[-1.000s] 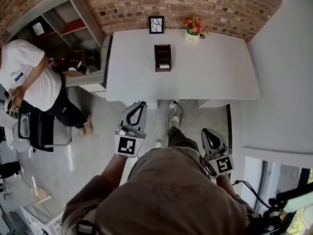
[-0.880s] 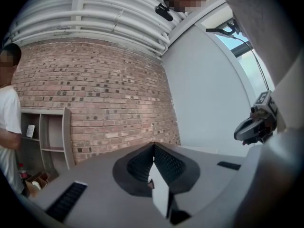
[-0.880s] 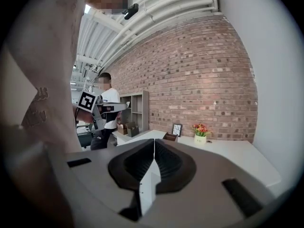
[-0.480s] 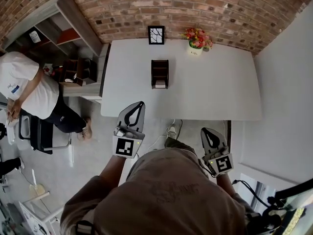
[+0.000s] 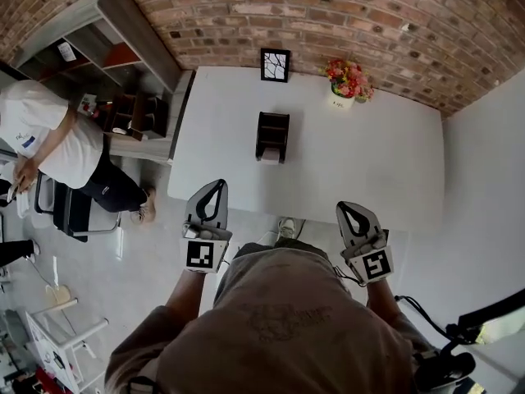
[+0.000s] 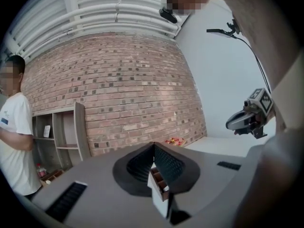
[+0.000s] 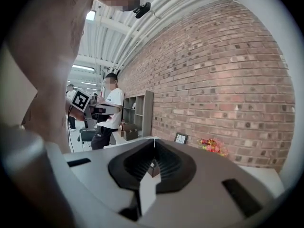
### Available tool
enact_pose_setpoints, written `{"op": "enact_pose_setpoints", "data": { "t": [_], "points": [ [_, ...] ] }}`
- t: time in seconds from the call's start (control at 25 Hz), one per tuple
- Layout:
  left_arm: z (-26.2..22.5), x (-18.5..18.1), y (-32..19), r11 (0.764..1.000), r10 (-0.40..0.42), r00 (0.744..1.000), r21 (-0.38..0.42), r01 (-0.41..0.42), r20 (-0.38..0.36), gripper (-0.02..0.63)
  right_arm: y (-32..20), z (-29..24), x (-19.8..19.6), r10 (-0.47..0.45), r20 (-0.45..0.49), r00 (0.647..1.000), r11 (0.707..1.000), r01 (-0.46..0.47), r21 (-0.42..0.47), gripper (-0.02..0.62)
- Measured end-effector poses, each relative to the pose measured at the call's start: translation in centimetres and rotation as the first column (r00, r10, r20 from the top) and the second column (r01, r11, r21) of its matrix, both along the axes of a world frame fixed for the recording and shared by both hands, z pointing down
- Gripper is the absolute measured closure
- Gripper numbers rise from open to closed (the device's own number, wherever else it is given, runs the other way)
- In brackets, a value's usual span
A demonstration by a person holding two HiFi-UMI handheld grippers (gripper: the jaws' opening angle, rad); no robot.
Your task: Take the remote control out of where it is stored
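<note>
The left gripper [image 5: 215,189] and the right gripper [image 5: 348,210] hang at the near edge of the table [image 5: 394,162] - each with jaws pressed together, nothing between them. A dark holder [image 5: 272,131] stands mid-table, well apart from both; the remote [image 5: 269,158] shows only as a pale bit in its near slot. A frame [image 5: 275,64] and flowers [image 5: 348,80] stand by the brick wall.

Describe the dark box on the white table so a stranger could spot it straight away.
Find the white table against the brick wall. Left of its middle stands the box: dark brown, with compartments, unlike the flat framed picture and bright flower pot at the wall.
</note>
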State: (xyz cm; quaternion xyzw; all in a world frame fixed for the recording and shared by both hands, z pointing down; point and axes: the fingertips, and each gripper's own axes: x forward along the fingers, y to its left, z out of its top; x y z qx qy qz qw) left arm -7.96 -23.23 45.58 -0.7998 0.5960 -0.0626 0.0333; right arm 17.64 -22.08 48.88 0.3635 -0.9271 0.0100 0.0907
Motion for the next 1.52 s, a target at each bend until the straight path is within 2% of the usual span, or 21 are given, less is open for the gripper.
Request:
{"op": "enact_pose_setpoints", "data": {
  "t": [0.28, 0.52, 0.68, 0.88, 1.2, 1.52],
  "points": [
    [0.1, -0.9, -0.3, 0.997, -0.072, 0.997, -0.009, 0.072, 0.018, 0.594, -3.8, -1.3, -0.8, -0.075, 0.018, 0.997, 0.996, 0.074, 0.050, 0.583],
    [-0.7, -1.7, -0.6, 0.995, -0.096, 0.995, 0.012, 0.096, 0.006, 0.594, -5.7, -2.3, -1.6, -0.085, 0.026, 0.996, 0.993, 0.082, 0.085, 0.583],
    [-0.7, -2.2, -1.3, 0.996, -0.085, 0.996, 0.024, 0.085, -0.013, 0.594, -6.4, -2.5, -1.9, -0.078, -0.005, 0.997, 0.988, 0.078, 0.132, 0.583],
    [-1.4, -2.6, -2.3, 0.998, -0.053, 0.998, 0.040, 0.054, -0.030, 0.594, -6.5, -2.6, -2.7, -0.033, -0.003, 0.999, 0.993, 0.034, 0.109, 0.583],
    [-2.5, -3.1, -3.3, 0.996, -0.012, 1.000, 0.088, 0.013, -0.013, 0.594, -6.9, -2.3, -5.3, -0.051, -0.043, 0.998, 0.994, 0.055, 0.096, 0.581],
    [-1.7, -4.3, -3.0, 0.997, 0.001, 0.999, 0.072, 0.001, -0.033, 0.594, -6.7, -1.8, -7.1, -0.051, -0.063, 0.997, 0.995, 0.056, 0.080, 0.581]
  ]
}}
